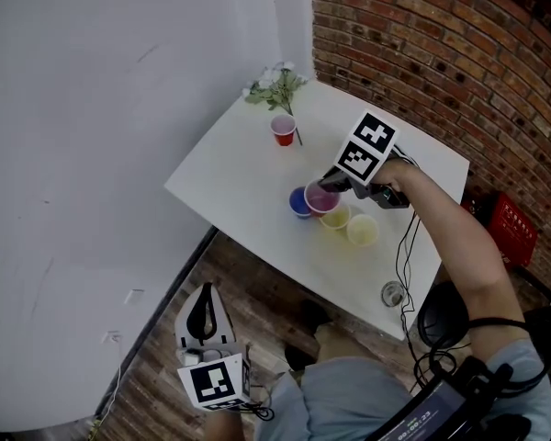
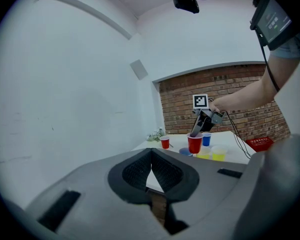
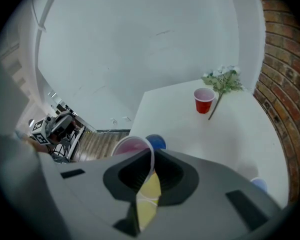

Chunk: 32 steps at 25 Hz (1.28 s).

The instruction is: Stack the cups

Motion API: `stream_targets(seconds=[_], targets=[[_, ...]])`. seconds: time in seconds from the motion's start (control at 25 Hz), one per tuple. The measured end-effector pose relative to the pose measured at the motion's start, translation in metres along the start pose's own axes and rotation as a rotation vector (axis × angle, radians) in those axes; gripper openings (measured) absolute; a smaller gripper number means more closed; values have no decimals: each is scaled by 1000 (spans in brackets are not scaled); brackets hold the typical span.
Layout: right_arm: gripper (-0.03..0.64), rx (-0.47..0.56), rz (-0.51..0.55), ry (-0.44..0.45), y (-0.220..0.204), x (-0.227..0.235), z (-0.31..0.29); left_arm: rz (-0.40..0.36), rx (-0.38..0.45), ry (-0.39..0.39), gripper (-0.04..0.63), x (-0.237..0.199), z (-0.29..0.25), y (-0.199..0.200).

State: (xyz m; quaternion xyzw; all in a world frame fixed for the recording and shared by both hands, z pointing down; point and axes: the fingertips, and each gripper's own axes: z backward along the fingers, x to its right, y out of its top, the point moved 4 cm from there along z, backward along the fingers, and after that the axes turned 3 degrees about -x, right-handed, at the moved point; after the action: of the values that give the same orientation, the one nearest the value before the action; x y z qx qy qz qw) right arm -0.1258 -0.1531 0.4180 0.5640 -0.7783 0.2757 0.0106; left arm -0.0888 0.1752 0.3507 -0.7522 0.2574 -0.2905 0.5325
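My right gripper (image 1: 324, 188) is shut on the rim of a red cup (image 1: 321, 197), which hangs upright just above the white table (image 1: 239, 168). Under and around that cup stand a blue cup (image 1: 299, 203) and two yellow cups (image 1: 336, 218) (image 1: 362, 231). In the right gripper view the held cup's rim (image 3: 135, 145) sits between the jaws, with a yellow cup (image 3: 149, 196) showing below. Another red cup (image 1: 283, 129) stands farther back. A second blue cup (image 2: 206, 139) shows only in the gripper views. My left gripper (image 1: 202, 324) stays low beside the table, shut and empty.
A sprig of artificial flowers (image 1: 274, 85) lies at the table's far corner next to the far red cup. A brick wall (image 1: 441, 53) runs along the right side. A round grommet (image 1: 393, 293) sits near the table's front edge. A red crate (image 1: 510, 228) stands on the floor.
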Motion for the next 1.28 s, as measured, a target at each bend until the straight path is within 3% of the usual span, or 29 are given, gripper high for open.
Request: stream_targets(seconds=[0.96,1.12,1.28], targets=[[117,6,40,17,3,-3,2,3,1,-1,9,0,-3,1],[163,47,25,33,9,-3,9,2,6,-2,9,0,-3,2],[169,103,6,37,17,-4,29,-2,21,-3,9,-3,-2,8]])
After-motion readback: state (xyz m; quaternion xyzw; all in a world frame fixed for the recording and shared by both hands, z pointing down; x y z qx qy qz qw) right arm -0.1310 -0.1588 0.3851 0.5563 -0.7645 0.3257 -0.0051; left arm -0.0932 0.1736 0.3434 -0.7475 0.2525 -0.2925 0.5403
